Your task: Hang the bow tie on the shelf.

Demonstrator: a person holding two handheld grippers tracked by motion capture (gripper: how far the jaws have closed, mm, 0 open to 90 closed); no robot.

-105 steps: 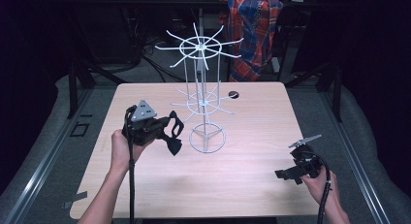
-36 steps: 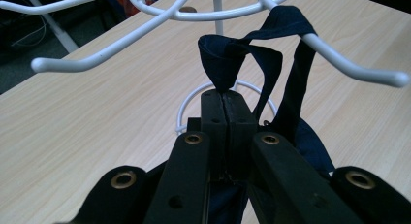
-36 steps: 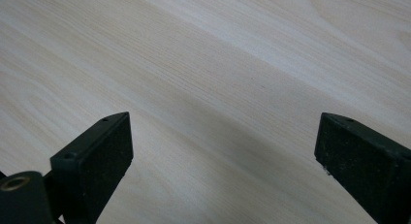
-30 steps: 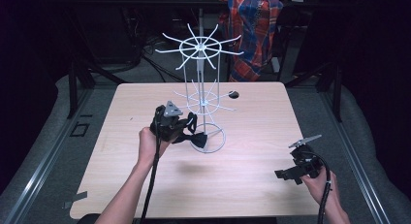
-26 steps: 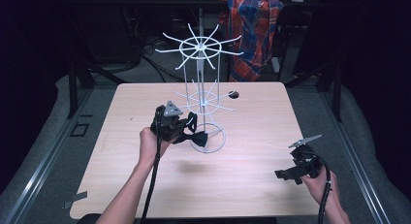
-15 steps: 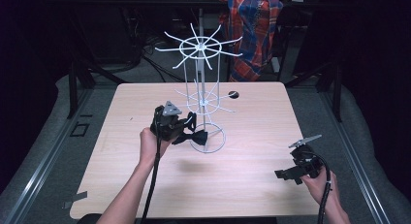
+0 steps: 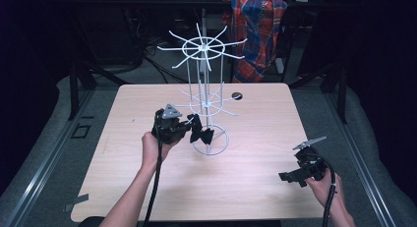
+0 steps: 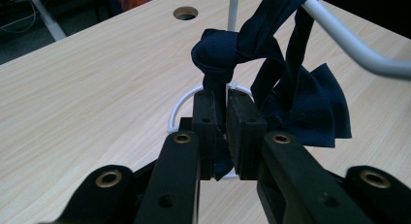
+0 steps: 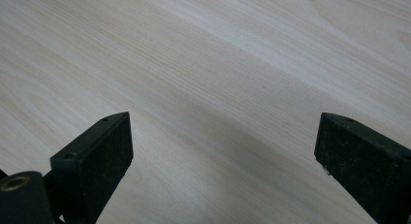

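The dark blue bow tie (image 8: 291, 93) sits pinched in the left gripper (image 8: 227, 136), whose two black jaws are pressed together on a strip of the fabric just below its knot, with nothing but cloth between the pads. From that pinch the cloth runs upward and away from the fingers: the knot stands directly above the jaw tips, and a band of the same fabric rises from it and loops over a white wire arm (image 8: 358, 42) of the white wire rack (image 7: 204, 97), while the flared wing of the tie hangs down to the right of the jaws. So the tie's long axis reads as roughly vertical here, hooked above and held below. In the high view the left gripper (image 7: 196, 133) hovers beside the rack's round base ring (image 7: 210, 139), near the middle of the tabletop (image 7: 147, 178), with the left hand (image 7: 153, 144) behind it. The right gripper (image 7: 302, 170) is well apart, close to the tabletop's near right corner, its jaws spread wide over bare wood and holding nothing. The left hand is plainly the nearer one, and I judge that any coming move turns on the band over that wire arm: letting go would leave the tie hanging there, while freeing it would mean lifting it off.
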